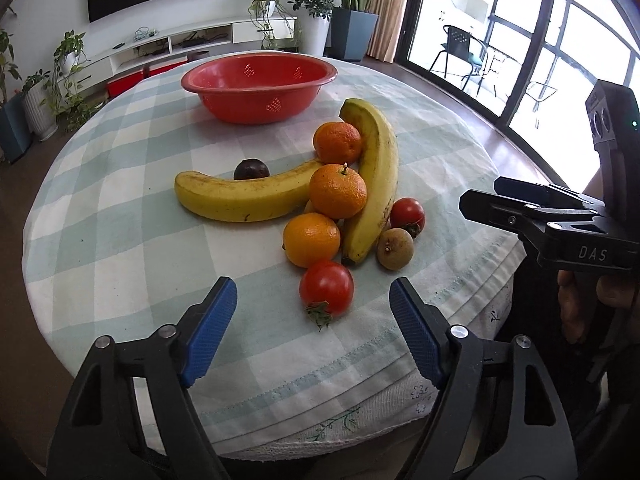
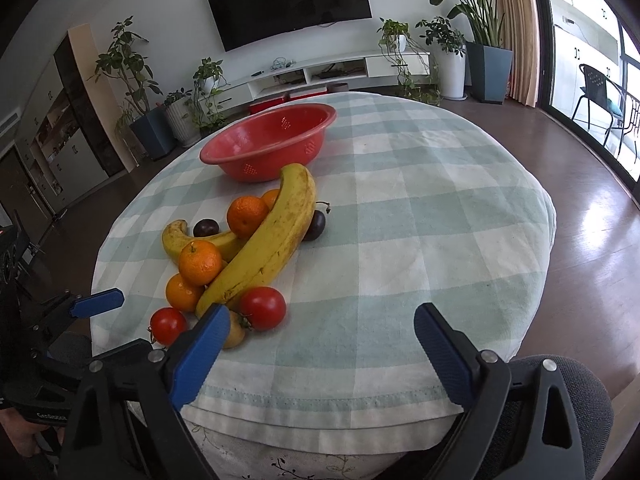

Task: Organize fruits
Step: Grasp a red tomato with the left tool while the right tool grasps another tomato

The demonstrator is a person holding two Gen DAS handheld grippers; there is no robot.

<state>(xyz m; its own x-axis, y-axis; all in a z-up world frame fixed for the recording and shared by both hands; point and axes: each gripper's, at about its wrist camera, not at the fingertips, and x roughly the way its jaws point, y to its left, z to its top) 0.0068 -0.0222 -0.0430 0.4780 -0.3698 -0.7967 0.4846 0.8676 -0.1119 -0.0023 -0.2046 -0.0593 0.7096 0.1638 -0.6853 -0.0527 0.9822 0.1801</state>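
Round table with a checked cloth [image 1: 120,216], fruit heaped near the front edge. Going left to right in the left wrist view: a banana [image 1: 244,196] lies flat on its side, a dark plum [image 1: 251,169] just behind it, touching or nearly so. Next, three oranges stacked in a line: far one [image 1: 337,143], middle one [image 1: 338,191] resting over the flat banana's tip, near one [image 1: 312,239]. A tomato [image 1: 327,288] sits closest to the front, stem toward the camera. A second banana [image 1: 372,184] curves along the right side of the oranges, touching them. Right of it, a smaller tomato [image 1: 407,215] and a brown round fruit [image 1: 395,249], close together. The red strainer bowl [image 1: 259,85] stands at the back of the table, apart from the pile; nothing visible inside. Left gripper [image 1: 312,336] is released, jaws spread wide, hovering above the front edge with the near tomato ahead between the fingers, holding nothing. Right gripper [image 2: 320,354] is also spread wide and empty, over bare cloth to the right of the pile; its left finger overlaps the brown fruit in the right wrist view.
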